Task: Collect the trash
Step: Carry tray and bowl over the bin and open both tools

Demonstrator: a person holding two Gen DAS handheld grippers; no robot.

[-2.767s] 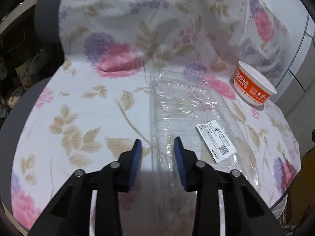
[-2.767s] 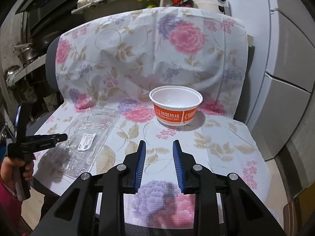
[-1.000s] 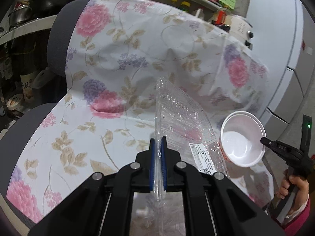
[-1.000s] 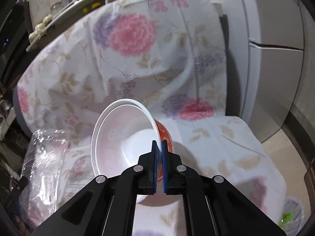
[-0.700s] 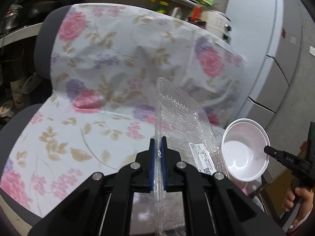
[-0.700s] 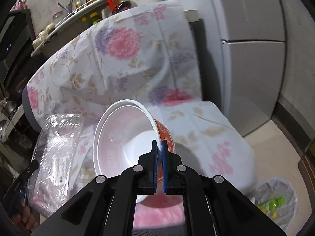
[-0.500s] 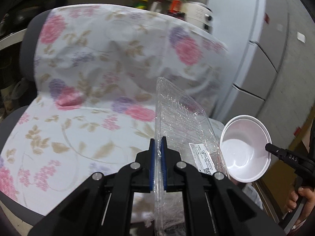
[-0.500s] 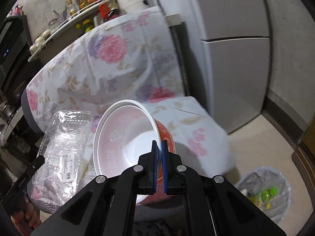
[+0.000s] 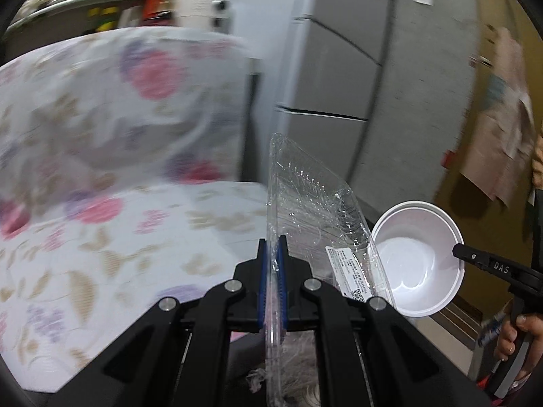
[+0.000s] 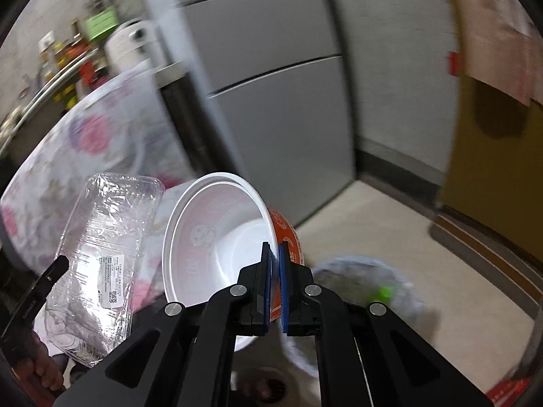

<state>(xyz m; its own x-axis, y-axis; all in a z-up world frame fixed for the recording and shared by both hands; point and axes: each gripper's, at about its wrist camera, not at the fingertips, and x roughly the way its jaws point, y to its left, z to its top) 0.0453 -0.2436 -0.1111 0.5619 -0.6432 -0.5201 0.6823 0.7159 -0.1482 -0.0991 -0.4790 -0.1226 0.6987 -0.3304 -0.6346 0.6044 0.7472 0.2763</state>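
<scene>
My left gripper (image 9: 272,254) is shut on the edge of a clear plastic container (image 9: 315,210) with a white label, which stands up on edge in the air beyond the seat. In the right wrist view that clear container (image 10: 105,257) hangs at the left. My right gripper (image 10: 275,254) is shut on the rim of a white paper bowl (image 10: 217,237) with an orange printed outside, tilted with its mouth towards the camera. The left wrist view shows the bowl (image 9: 420,257) at the right, with the right gripper's tip on its rim.
A chair under a floral cloth (image 9: 112,176) fills the left. Behind it stands a grey fridge (image 10: 271,78). On the floor, a bin lined with a clear bag (image 10: 366,288) holds something green. A yellow-brown door (image 10: 492,183) is at the right.
Both grippers have swung to the right, away from the chair, carrying the clear container and the bowl. The fridge, floor and lined bin have come into view.
</scene>
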